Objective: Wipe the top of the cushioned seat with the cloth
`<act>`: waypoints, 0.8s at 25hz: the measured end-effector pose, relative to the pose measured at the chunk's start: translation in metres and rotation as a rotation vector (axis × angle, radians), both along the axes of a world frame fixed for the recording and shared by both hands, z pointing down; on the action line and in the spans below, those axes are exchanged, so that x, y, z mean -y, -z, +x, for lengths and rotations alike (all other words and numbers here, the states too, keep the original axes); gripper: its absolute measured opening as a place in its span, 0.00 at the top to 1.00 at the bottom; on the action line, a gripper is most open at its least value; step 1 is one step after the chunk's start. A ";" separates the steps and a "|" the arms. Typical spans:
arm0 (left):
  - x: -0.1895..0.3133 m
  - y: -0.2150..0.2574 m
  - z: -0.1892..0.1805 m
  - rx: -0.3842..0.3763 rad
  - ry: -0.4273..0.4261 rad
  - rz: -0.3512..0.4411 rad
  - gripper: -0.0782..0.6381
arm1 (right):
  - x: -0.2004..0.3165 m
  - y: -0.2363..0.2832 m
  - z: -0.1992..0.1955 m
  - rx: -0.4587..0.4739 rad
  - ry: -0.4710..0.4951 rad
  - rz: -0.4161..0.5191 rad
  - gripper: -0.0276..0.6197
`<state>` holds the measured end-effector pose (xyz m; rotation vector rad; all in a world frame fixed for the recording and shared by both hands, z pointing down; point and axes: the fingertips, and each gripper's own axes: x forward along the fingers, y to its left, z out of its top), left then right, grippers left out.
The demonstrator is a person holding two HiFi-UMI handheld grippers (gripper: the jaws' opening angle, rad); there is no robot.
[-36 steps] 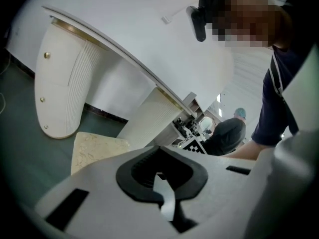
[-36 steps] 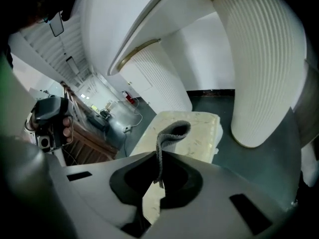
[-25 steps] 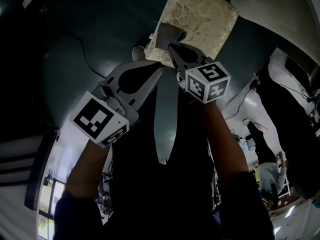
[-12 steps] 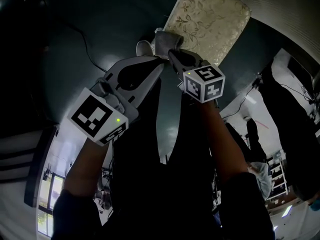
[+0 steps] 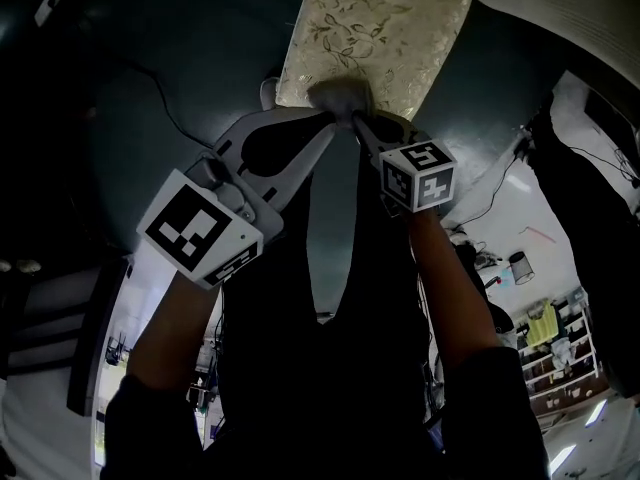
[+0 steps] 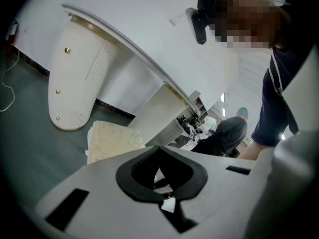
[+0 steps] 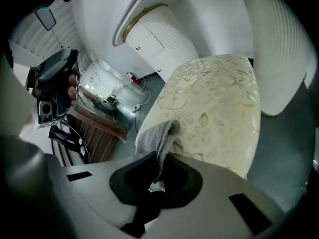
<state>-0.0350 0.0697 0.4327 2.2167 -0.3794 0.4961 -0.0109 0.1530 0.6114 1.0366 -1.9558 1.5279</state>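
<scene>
Cushioned seat lies straight ahead of us, its long axis running away from the near edge where both grippers meet. Our left gripper is clenched on nothing just beside that edge. Our right gripper, nearer the work, pinches the cloth, which is bunched on the seat's near edge; we judge the wipe should push forward along the length.
</scene>
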 end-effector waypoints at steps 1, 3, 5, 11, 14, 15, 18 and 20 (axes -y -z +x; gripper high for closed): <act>-0.002 0.000 0.007 0.001 -0.010 0.000 0.88 | -0.004 0.000 0.008 -0.001 -0.009 -0.002 0.91; -0.007 -0.001 0.022 0.005 -0.031 -0.002 0.88 | -0.013 0.000 0.024 -0.006 -0.033 -0.009 0.91; -0.010 0.000 0.038 0.003 -0.050 0.002 0.88 | -0.021 0.000 0.041 -0.012 -0.058 -0.014 0.91; -0.021 0.002 0.081 0.001 -0.097 0.013 0.88 | -0.044 -0.002 0.083 -0.037 -0.087 -0.009 0.91; -0.023 0.000 0.097 0.011 -0.114 0.019 0.88 | -0.053 -0.006 0.106 -0.059 -0.095 -0.002 0.91; -0.024 -0.001 0.102 0.014 -0.119 0.021 0.88 | -0.054 -0.006 0.113 -0.064 -0.108 -0.012 0.91; -0.026 -0.002 0.117 0.021 -0.140 0.024 0.88 | -0.059 -0.006 0.134 -0.058 -0.161 -0.030 0.91; -0.027 -0.002 0.128 0.023 -0.156 0.025 0.88 | -0.060 -0.007 0.146 -0.056 -0.189 -0.034 0.91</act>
